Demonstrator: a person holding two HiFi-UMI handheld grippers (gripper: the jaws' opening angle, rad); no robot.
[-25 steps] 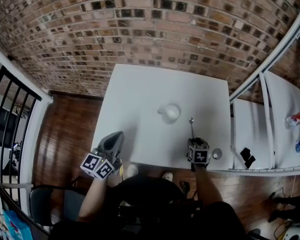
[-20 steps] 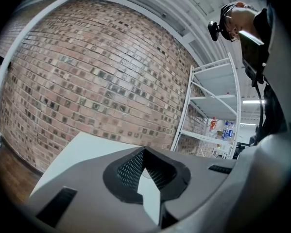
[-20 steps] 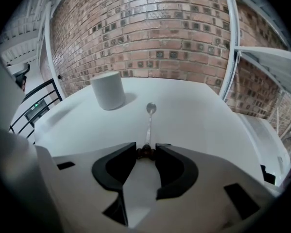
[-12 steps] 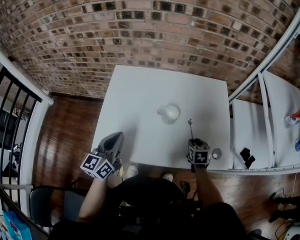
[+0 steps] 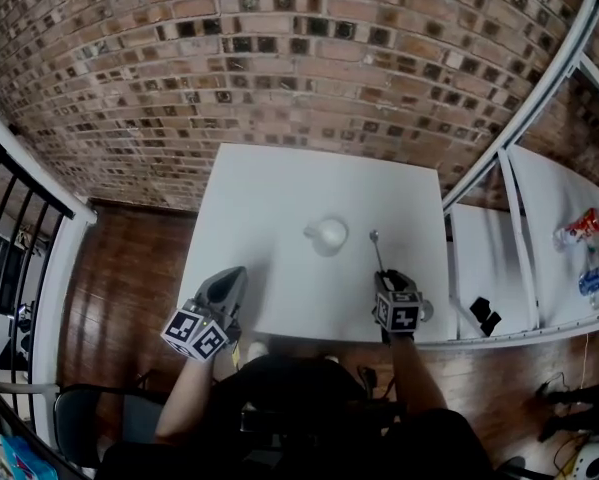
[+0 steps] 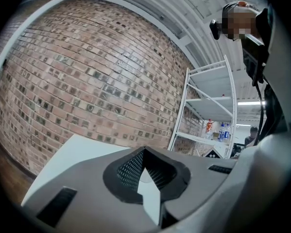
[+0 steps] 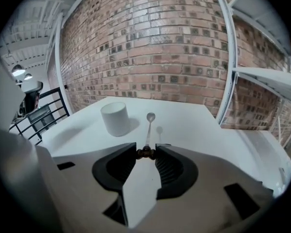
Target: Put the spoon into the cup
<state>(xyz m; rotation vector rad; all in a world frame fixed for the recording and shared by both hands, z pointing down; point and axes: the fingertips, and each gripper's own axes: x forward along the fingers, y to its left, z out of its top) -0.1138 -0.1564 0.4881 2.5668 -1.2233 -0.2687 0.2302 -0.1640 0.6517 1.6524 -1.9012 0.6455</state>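
The right gripper (image 7: pixel 146 153) clamps the handle end of the thin metal spoon (image 7: pixel 148 127). Its bowl sits outside the upright white cylindrical cup (image 7: pixel 114 119). The left gripper (image 6: pixel 144 152) has its jaw tips pressed together.

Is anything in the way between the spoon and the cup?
No, nothing visible is. The right gripper holds the spoon by its handle end. The cup stands just to the spoon's left, with only bare white table between them.
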